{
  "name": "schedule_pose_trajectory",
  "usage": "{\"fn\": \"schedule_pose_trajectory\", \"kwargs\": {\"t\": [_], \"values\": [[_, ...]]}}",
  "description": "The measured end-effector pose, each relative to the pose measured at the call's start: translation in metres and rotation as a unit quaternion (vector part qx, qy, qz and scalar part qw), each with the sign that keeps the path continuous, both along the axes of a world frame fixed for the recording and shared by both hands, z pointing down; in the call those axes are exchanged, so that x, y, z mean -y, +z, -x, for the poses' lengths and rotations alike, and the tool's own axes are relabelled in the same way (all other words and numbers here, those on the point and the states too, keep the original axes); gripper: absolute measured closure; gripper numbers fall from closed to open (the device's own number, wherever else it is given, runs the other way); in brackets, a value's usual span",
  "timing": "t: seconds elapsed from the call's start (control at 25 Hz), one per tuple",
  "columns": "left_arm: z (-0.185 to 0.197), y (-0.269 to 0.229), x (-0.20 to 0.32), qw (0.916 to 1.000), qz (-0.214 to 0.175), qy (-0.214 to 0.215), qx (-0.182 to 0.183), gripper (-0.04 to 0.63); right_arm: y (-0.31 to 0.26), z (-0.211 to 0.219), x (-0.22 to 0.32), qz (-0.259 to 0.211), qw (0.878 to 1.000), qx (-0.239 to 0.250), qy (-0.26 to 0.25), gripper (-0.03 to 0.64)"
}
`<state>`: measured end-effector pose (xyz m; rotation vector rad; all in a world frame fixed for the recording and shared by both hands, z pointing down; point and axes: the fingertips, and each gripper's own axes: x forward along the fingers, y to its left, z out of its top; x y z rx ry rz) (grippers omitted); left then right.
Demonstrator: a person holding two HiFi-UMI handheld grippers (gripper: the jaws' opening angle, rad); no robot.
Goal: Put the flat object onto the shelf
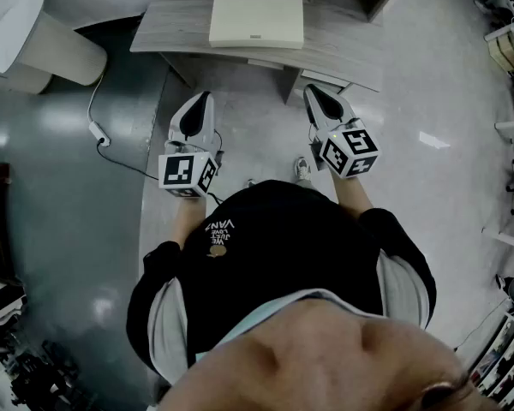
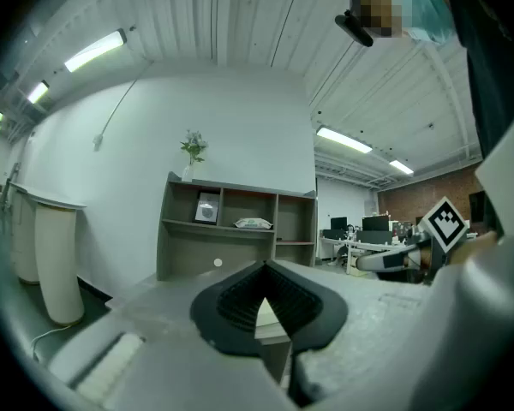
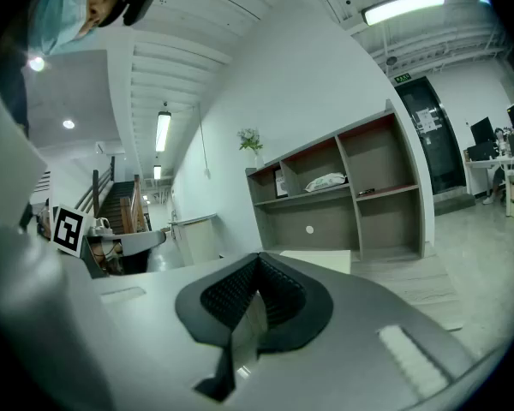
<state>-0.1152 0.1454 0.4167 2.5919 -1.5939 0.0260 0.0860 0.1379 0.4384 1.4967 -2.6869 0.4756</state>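
The flat object (image 1: pixel 256 19) is a cream rectangular slab lying on a low grey wooden table (image 1: pixel 167 26) ahead of me. Behind the table stands the grey open shelf (image 2: pixel 238 228), which also fills the middle of the right gripper view (image 3: pixel 347 197). My left gripper (image 1: pixel 200 103) and right gripper (image 1: pixel 313 93) hover side by side over the floor, short of the table's near edge. Both are shut with nothing between their pads. The slab's pale edge (image 3: pixel 324 262) shows just beyond the right gripper's (image 3: pixel 259 260) closed tips. The left gripper's (image 2: pixel 265 269) tips point at the shelf.
A white rounded column (image 1: pixel 44 48) stands at the left, with a cable (image 1: pixel 101 135) trailing over the dark floor beside it. The shelf holds a framed picture (image 2: pixel 207 208), a packet (image 2: pixel 253 223) and a small plant (image 2: pixel 192 151) on top. Office desks (image 2: pixel 360 238) lie off to the right.
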Motion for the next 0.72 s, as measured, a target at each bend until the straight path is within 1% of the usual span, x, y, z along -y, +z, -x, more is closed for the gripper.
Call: {"fn": "schedule_pose_trajectory", "kwargs": {"t": [0.2, 0.36, 0.52, 0.72], "values": [[0.006, 0.002, 0.002, 1.0000, 0.003, 0.001, -0.001, 0.595, 0.001, 0.003, 0.001, 0.000, 1.000, 0.000, 0.005, 0.620], [0.014, 0.001, 0.004, 1.0000, 0.000, -0.002, -0.006, 0.594, -0.007, 0.011, 0.001, -0.017, 1.000, 0.023, 0.003, 0.620], [0.022, 0.002, 0.001, 1.0000, -0.002, 0.003, -0.009, 0.595, -0.010, 0.014, -0.004, -0.024, 0.999, 0.037, 0.020, 0.618], [0.030, 0.006, -0.008, 0.9997, 0.000, 0.023, -0.009, 0.594, -0.010, 0.019, -0.017, -0.026, 0.998, 0.045, 0.041, 0.618]]}}
